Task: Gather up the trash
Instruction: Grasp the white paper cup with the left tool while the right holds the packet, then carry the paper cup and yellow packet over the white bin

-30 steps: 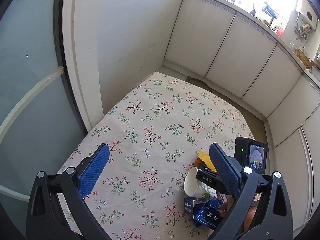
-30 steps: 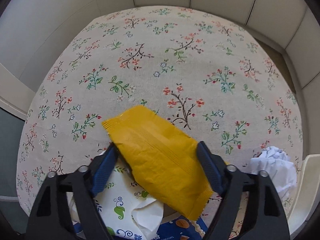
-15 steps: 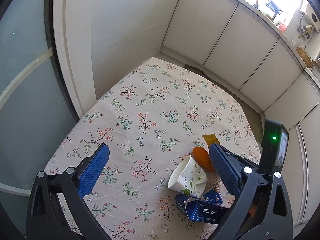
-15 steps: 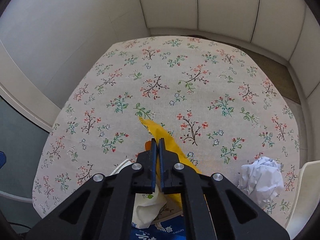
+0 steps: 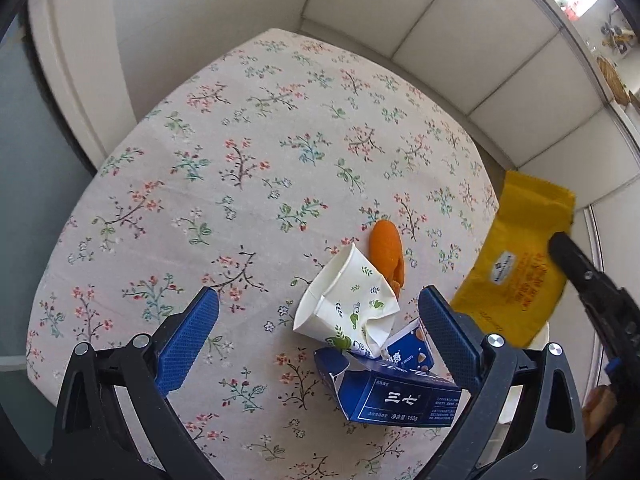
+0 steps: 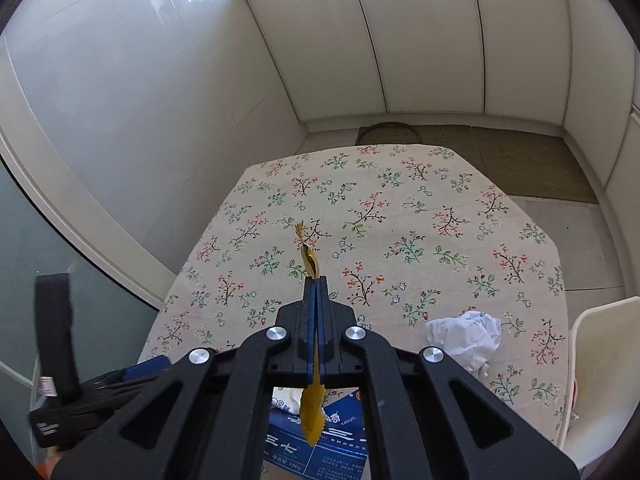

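My right gripper (image 6: pixel 316 280) is shut on a yellow snack wrapper (image 6: pixel 308 258), which I see edge-on, held above the floral tablecloth (image 6: pixel 400 208). In the left wrist view the same wrapper (image 5: pixel 516 256) hangs at the right, off the table's edge, pinched by the right gripper (image 5: pixel 560 244). My left gripper (image 5: pixel 318 294) is open and points down over a crushed paper cup (image 5: pixel 348 304), with nothing pressed between its pads. An orange peel (image 5: pixel 385 248) lies just beyond the cup. A torn blue carton (image 5: pixel 400 396) lies under the cup's near side. A crumpled white paper ball (image 6: pixel 464 340) lies to the right.
The table (image 5: pixel 240 140) stands in a corner of white wall panels and cabinets (image 6: pixel 420 40). A white plastic object (image 6: pixel 600 360) stands at the table's right edge. A brown mat (image 6: pixel 500 160) lies on the floor beyond the table. A glass door (image 5: pixel 24 160) is on the left.
The right gripper shut on the yellow wrapper and lifted it off the pile. The left gripper tipped downward and sank toward the cup and blue carton, staying open.
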A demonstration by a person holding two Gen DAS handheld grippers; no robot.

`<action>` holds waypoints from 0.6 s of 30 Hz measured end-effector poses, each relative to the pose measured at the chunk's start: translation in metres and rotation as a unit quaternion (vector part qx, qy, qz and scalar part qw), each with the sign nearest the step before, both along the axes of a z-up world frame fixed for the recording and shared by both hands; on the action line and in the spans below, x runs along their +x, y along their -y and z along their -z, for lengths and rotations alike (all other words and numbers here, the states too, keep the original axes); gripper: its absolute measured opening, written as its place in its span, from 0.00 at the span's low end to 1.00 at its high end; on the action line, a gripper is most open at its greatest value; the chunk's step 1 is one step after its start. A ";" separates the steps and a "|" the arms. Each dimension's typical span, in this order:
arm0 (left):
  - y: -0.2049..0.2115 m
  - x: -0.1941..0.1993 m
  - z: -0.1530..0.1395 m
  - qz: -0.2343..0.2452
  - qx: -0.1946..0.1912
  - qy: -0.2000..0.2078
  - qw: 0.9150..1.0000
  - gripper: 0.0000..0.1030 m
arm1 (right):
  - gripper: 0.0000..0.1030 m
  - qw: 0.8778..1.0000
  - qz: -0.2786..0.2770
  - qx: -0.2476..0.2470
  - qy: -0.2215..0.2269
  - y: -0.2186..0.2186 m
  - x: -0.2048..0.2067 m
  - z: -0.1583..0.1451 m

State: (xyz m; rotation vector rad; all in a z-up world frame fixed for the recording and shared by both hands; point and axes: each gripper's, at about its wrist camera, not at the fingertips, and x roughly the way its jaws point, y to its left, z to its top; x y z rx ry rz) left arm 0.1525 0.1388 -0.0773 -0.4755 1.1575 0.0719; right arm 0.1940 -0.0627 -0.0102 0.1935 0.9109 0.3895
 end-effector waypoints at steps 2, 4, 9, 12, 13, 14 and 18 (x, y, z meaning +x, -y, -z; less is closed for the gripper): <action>0.011 0.011 0.013 0.030 0.012 -0.012 0.999 0.93 | 0.01 1.000 0.000 0.008 0.003 0.007 -0.007 -0.005; 0.020 0.020 0.028 0.056 0.029 -0.024 0.998 0.93 | 0.01 1.000 0.001 0.008 0.009 0.016 -0.014 -0.011; 0.035 0.033 0.055 0.095 0.037 -0.038 0.994 0.74 | 0.01 1.000 0.010 0.005 0.007 0.041 -0.019 -0.014; 0.040 0.036 0.060 0.116 0.023 -0.047 0.992 0.43 | 0.01 1.000 0.019 0.002 0.003 0.054 -0.020 -0.012; 0.041 0.036 0.060 0.119 0.027 -0.046 0.991 0.37 | 0.01 1.000 0.021 0.004 0.001 0.057 -0.019 -0.012; 0.042 0.036 0.058 0.121 0.028 -0.043 0.991 0.27 | 0.01 1.000 0.024 0.006 0.000 0.060 -0.017 -0.010; 0.045 0.032 0.044 0.127 0.011 -0.022 0.992 0.12 | 0.01 1.000 0.028 0.012 -0.002 0.065 -0.016 -0.009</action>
